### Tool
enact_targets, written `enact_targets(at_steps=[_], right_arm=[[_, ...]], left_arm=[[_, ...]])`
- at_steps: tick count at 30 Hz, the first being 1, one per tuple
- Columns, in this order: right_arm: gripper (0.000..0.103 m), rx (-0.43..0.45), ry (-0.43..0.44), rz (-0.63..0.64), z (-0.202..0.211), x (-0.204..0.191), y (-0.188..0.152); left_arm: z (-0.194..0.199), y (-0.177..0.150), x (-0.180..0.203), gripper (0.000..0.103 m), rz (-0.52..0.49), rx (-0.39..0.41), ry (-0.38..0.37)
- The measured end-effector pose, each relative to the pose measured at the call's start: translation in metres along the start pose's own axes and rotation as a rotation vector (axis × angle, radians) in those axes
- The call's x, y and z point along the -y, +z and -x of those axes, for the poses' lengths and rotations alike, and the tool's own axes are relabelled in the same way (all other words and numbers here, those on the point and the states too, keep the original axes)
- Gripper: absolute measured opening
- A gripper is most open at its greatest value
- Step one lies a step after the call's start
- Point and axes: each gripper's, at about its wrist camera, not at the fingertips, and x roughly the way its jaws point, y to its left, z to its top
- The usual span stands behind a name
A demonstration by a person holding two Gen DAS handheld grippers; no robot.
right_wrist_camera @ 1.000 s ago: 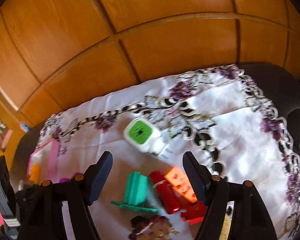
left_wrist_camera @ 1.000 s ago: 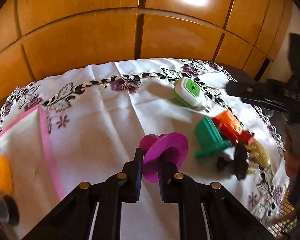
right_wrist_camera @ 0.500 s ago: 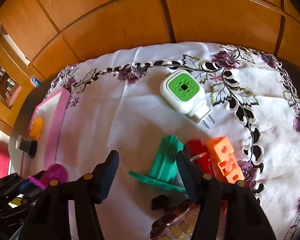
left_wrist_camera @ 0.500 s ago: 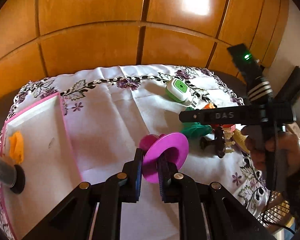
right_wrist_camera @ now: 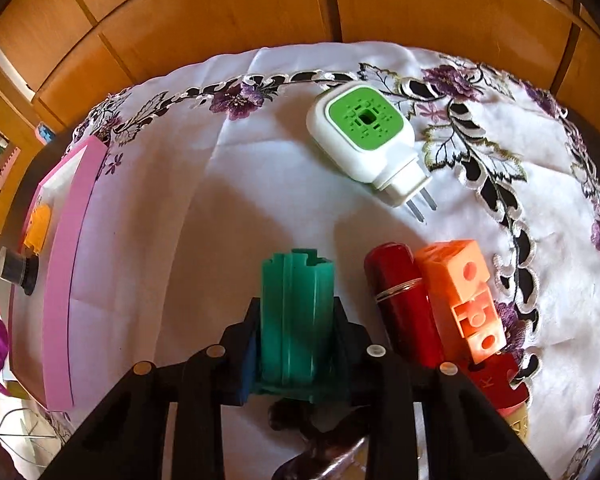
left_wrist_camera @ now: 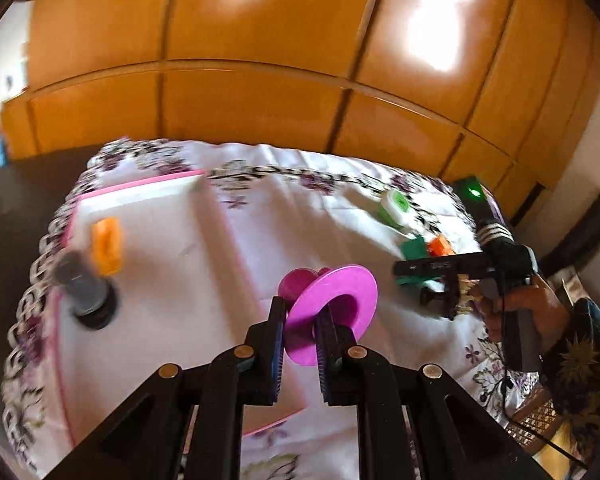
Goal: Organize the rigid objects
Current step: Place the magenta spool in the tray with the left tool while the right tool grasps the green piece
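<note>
My left gripper (left_wrist_camera: 300, 312) is shut on a magenta spool (left_wrist_camera: 340, 292) and holds it in the air beside the right edge of the pink-rimmed tray (left_wrist_camera: 140, 190). An orange piece (left_wrist_camera: 107, 246) and a grey-and-black cylinder (left_wrist_camera: 86, 292) lie in the tray. In the right wrist view my right gripper (right_wrist_camera: 296, 314) points steeply down. Its jaws are closing, and the pads press on the sides of a green ribbed piece (right_wrist_camera: 298, 300) on the cloth. The tray (right_wrist_camera: 72, 272) lies far to the left there.
Just right of the green piece lie a red cylinder (right_wrist_camera: 404, 304) and an orange block (right_wrist_camera: 464, 292). A white-and-green plug-in device (right_wrist_camera: 364, 132) sits farther back. A dark brown item (right_wrist_camera: 320, 440) lies under the gripper. Wooden panels back the table.
My left gripper has carried the spool left, toward the tray. My right gripper has dropped over the green piece, and its jaws went from wide open to closed on it.
</note>
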Motion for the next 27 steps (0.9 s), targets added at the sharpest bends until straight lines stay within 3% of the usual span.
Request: enact_targets(at_steps=[5, 14, 21, 27], right_arm=[[0.03, -0.002, 0.049, -0.042, 0.001, 0.01, 0.001], [0.031, 0.011, -0.026, 0.043, 0.0, -0.006, -0.002], [0.03, 0.014, -0.035, 0.053, 0.0, -0.006, -0.001], [0.03, 0.021, -0.055, 0.08, -0.001, -0.01, -0.003]], left_arm=[[0.019, -0.01, -0.04, 0.014, 0.074, 0.009, 0.075], [0.014, -0.018, -0.105, 0.014, 0.212, -0.049, 0.197], [-0.026, 0.003, -0.13, 0.014, 0.193, -0.102, 0.274], [-0.049, 0.028, -0.141, 0.014, 0.166, -0.073, 0.308]])
